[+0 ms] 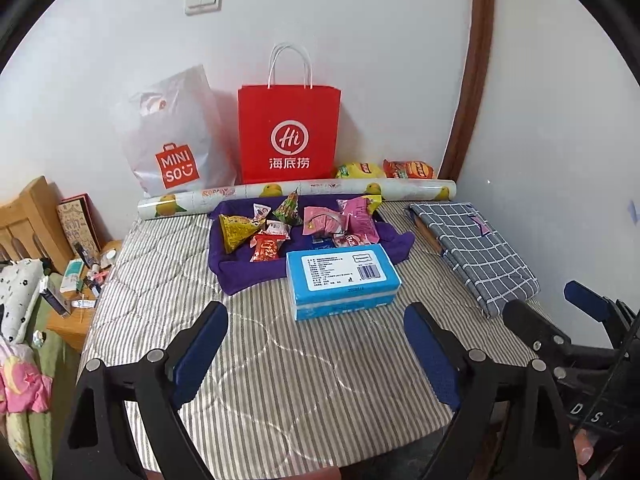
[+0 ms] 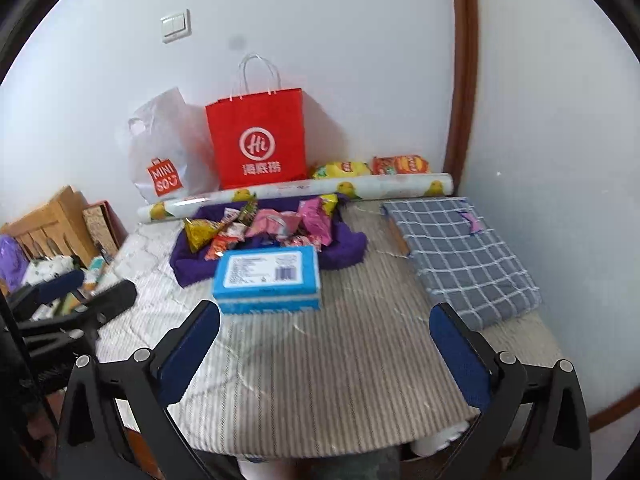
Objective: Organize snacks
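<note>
Snacks lie well beyond both spread tongs.

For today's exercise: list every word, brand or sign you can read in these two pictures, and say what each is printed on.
"MINI SO": white plastic bag.
"Hi" and "海底捞": red paper bag.
"D S": right gripper body.
Blue tissue pack label, barcode: too small.
Snack packets, chip bags: unreadable.

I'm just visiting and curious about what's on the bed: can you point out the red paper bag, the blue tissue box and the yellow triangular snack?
red paper bag [image 1: 289, 136], left wrist view, front logo
blue tissue box [image 2: 267, 270], right wrist view, top label
yellow triangular snack [image 1: 237, 232], left wrist view, wrapper middle
</note>
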`<state>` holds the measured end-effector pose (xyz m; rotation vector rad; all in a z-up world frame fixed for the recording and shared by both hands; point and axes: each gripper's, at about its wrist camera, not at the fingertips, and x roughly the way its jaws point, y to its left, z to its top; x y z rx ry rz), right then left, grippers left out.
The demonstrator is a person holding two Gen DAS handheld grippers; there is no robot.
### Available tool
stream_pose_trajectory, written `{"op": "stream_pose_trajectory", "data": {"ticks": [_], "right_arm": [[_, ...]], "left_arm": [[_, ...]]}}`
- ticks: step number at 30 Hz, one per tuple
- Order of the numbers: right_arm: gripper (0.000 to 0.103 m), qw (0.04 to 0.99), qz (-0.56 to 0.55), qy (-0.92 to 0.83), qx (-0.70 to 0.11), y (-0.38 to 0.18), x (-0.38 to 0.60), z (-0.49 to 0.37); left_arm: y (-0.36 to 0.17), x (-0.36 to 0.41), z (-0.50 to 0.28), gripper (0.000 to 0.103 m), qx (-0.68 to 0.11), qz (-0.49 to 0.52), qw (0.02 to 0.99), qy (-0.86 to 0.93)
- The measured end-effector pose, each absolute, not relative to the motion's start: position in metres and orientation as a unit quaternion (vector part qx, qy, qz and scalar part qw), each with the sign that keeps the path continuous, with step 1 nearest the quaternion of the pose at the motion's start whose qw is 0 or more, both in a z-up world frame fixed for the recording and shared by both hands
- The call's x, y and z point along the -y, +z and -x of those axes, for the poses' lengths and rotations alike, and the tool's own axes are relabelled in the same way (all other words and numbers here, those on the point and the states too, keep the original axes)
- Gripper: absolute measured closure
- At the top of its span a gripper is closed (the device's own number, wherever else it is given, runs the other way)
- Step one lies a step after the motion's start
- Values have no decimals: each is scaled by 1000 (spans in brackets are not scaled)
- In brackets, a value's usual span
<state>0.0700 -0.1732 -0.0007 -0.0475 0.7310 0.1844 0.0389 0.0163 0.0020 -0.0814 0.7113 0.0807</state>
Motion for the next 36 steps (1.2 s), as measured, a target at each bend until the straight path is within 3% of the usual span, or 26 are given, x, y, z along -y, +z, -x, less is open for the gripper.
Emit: {"op": "stream_pose_trajectory", "data": {"ticks": [36], "right_arm": [[0, 938, 23, 92, -333, 10, 185, -19]], "left_arm": [[11, -8, -2, 13, -324, 54, 943, 51]]}}
